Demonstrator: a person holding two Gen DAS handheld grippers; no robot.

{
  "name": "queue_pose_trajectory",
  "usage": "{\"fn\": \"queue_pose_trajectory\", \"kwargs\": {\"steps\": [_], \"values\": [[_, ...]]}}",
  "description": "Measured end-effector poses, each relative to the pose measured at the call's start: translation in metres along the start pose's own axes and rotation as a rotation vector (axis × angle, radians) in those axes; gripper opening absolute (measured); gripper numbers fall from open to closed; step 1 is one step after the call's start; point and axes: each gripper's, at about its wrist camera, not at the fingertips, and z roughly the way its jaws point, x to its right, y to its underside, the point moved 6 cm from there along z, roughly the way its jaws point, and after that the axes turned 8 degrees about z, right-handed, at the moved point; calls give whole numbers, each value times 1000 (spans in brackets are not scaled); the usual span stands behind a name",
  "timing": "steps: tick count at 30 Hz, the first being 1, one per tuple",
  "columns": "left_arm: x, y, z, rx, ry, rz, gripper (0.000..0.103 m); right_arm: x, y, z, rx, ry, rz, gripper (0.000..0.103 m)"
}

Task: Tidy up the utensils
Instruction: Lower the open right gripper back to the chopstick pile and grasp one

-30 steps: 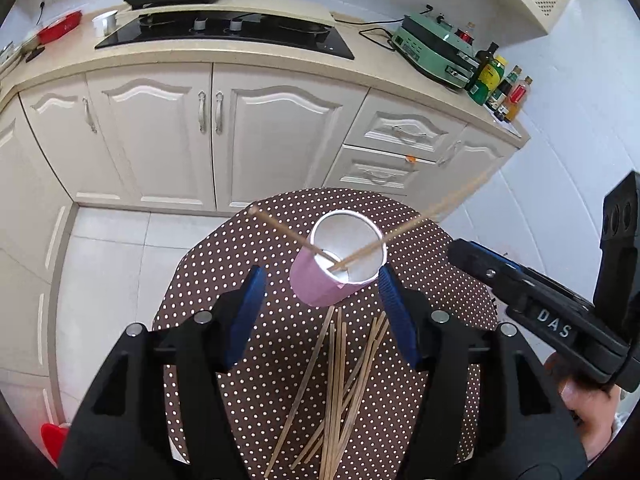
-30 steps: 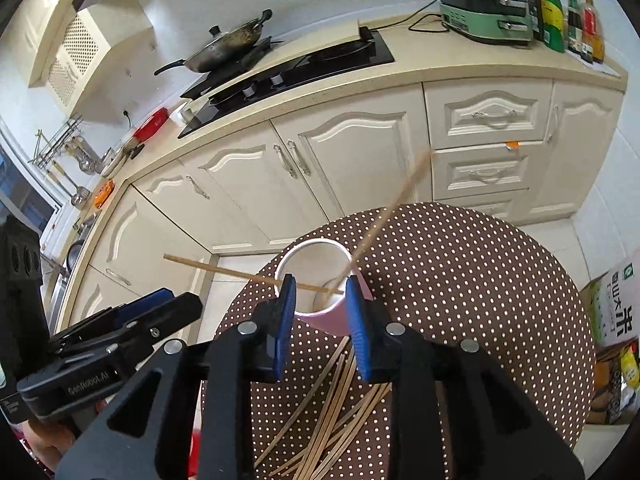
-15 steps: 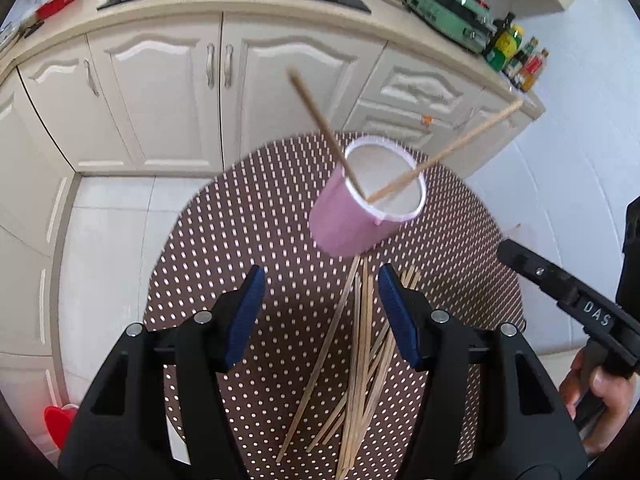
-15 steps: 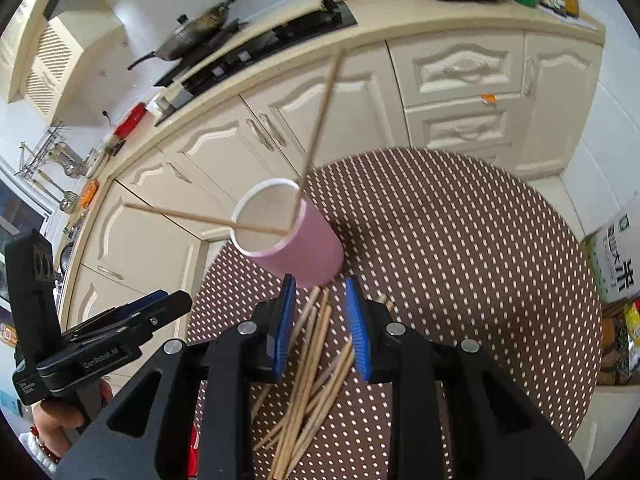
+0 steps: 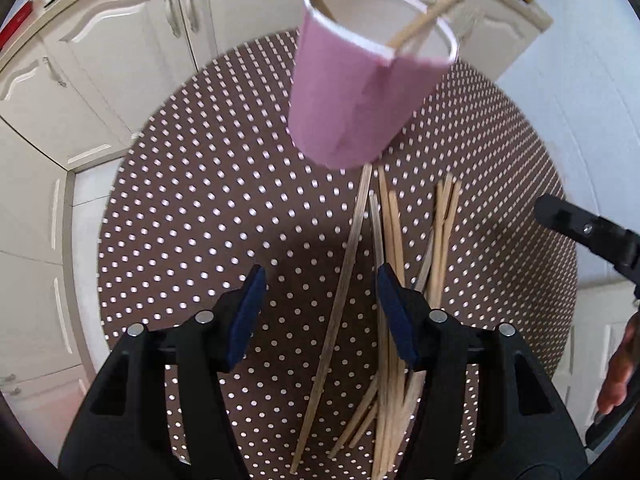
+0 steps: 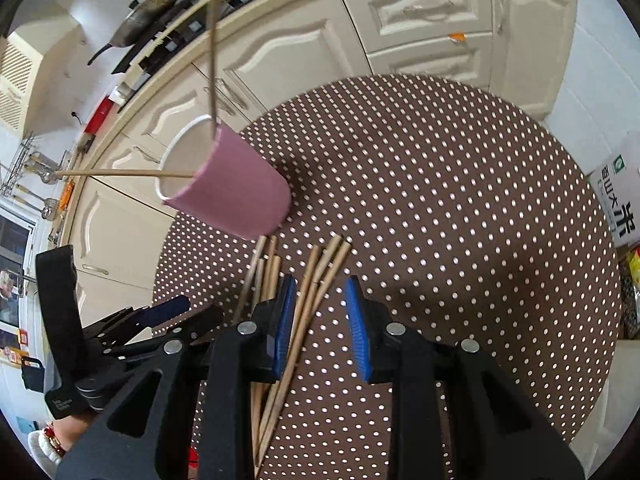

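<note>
A pink paper cup (image 5: 356, 92) stands on the round brown dotted table (image 5: 208, 200) with two wooden chopsticks leaning out of it. It also shows in the right wrist view (image 6: 236, 184). Several loose chopsticks (image 5: 396, 280) lie on the table just in front of the cup. My left gripper (image 5: 320, 312) is open and empty, low over the left side of the pile. My right gripper (image 6: 320, 320) is open, its jaws either side of some chopsticks (image 6: 308, 304) that lie on the table.
Cream kitchen cabinets (image 6: 304, 52) and a worktop with a hob and pan (image 6: 148, 4) stand behind the table. A white box (image 6: 620, 196) sits at the right. The other gripper (image 5: 592, 236) shows at the right edge of the left wrist view.
Both grippers have dropped down and pulled back from the cup toward the loose chopsticks. The right gripper's jaws have opened wider and now straddle some of them.
</note>
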Motion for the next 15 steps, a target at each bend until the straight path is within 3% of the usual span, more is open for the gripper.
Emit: {"fn": "queue_pose_trajectory", "kwargs": {"steps": [6,15], "values": [[4,-3,24,-44,-10,37,45,10,5,11,-32,8,23,24],[11,-34,39,-30,-51,79,42,17,8,23,-84,-6,44,24]]}}
